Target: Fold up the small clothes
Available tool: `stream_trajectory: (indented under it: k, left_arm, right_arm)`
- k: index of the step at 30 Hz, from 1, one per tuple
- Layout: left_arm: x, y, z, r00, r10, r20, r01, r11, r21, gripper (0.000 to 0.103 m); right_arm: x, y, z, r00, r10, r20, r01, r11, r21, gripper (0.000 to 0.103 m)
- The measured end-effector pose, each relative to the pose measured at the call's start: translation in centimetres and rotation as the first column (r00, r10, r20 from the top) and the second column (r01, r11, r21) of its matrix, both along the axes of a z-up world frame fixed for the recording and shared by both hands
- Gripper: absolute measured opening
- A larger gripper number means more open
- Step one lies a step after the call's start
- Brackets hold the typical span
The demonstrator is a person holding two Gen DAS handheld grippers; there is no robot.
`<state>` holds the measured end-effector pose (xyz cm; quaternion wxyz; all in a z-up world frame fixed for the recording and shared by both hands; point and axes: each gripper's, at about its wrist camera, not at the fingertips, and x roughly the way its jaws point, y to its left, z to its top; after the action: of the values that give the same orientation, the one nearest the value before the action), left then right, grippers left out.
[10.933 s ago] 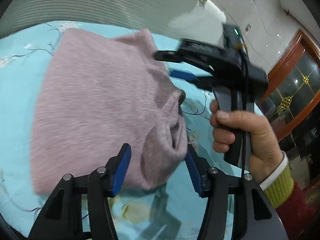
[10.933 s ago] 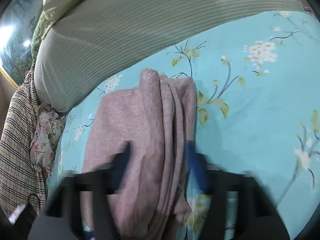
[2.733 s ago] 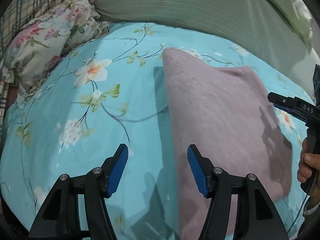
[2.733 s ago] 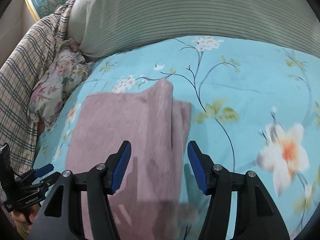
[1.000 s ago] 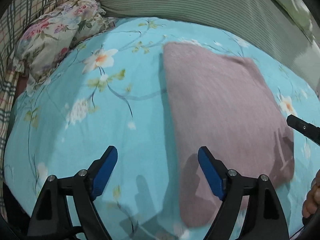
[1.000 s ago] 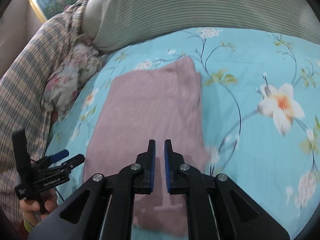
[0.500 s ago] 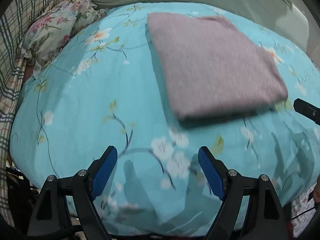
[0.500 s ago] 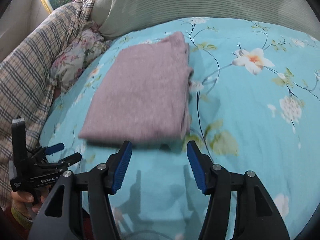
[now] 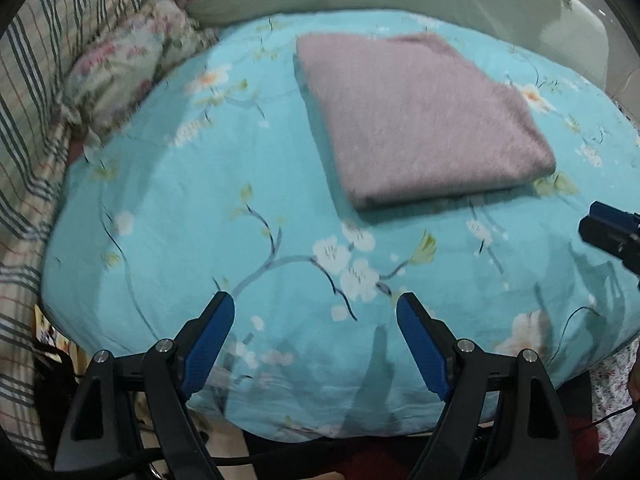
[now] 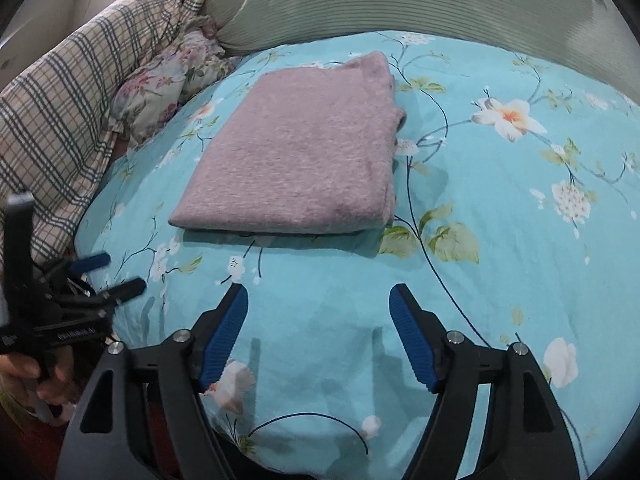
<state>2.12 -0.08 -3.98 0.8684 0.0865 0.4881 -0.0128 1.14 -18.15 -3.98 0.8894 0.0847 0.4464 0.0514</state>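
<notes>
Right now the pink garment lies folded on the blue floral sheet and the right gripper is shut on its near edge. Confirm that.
Not quite. The right gripper is open and holds nothing, apart from the garment, as the right wrist view shows. The garment does lie folded on the sheet.

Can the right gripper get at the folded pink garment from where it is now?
Probably yes. The right gripper is open, and only bare floral sheet lies between it and the pink garment.
</notes>
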Motion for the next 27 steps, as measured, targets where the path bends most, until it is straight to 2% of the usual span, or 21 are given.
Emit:
stream_trajectory:
  k: [5,9,12,15,19,27]
  left_arm:
    - [-0.3,0.1,3.0,0.998,-0.006,0.057,0.005,1.000,0.014,0.086]
    - [-0.3,0.4,4.5,0.995,-0.006,0.098,0.006,1.000,0.001,0.092]
    - [0.5,0.5,3.6,0.996,0.006,0.091,-0.008,1.000,0.021,0.094]
    - [1.2,0.9,2.5,0.998,0.015,0.064,-0.015,1.000,-0.001,0.094]
    - [1.7,1.1,2.1,0.997,0.020,0.070,-0.021,1.000,0.002,0.094]
    - [3.6,1.5,1.9,0.996,0.030,0.079,-0.028,0.999,-0.021,0.094]
  right_arm:
    - [-0.3,0.4,1.9,0.999,0.026,0.028,-0.025,0.999,-0.020,0.082]
    - [-0.4,0.7,2.5,0.998,0.051,0.042,-0.051,0.999,-0.017,0.093]
    - [0.2,0.8,1.8,0.998,0.058,0.019,-0.058,0.998,-0.018,0.094]
    - [0.5,0.9,0.6,0.998,0.058,-0.011,-0.058,0.998,-0.013,0.094]
    - [1.1,1.1,-0.5,0.997,0.061,-0.039,-0.062,0.998,-0.011,0.094]
    - [2.6,0.9,-0.4,0.996,0.074,-0.044,-0.075,0.997,-0.018,0.094]
